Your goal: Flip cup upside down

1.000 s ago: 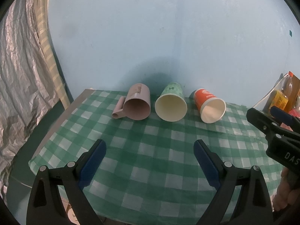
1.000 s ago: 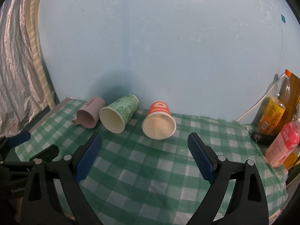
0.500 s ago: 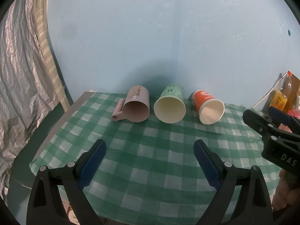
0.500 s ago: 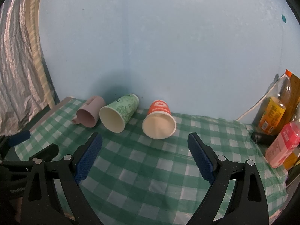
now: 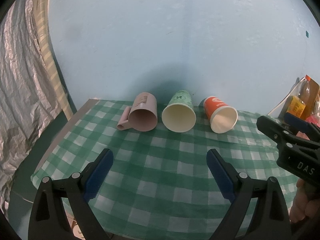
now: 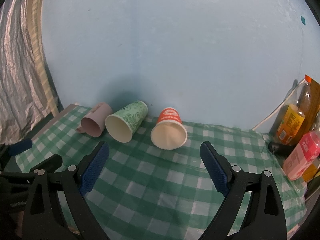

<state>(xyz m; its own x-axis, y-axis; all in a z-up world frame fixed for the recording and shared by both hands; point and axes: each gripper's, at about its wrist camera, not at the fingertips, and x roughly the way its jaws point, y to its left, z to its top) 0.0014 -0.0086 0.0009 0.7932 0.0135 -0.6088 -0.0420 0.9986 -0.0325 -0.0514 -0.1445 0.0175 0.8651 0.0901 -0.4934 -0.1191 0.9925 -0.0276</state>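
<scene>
Three cups are lying on their sides in a row at the back of the checked tablecloth (image 5: 160, 180), mouths facing the person: pink mug (image 5: 143, 116) on the left, green paper cup (image 5: 179, 115) in the middle, orange paper cup (image 6: 169, 129) on the right. All three long axes are running front to back, bases toward the blue wall (image 5: 160, 40).

Left gripper (image 5: 160, 172) is hovering with jaws spread wide, holding nothing, centred roughly on the green paper cup and pink mug. Right gripper (image 6: 155, 169) is likewise spread and empty, and the orange paper cup is sitting dead ahead between its fingers, well apart.

Nothing is flipped yet. Right looks lined up for orange, left for the others. Bottles (image 6: 292, 124) are standing at the far right edge.
</scene>
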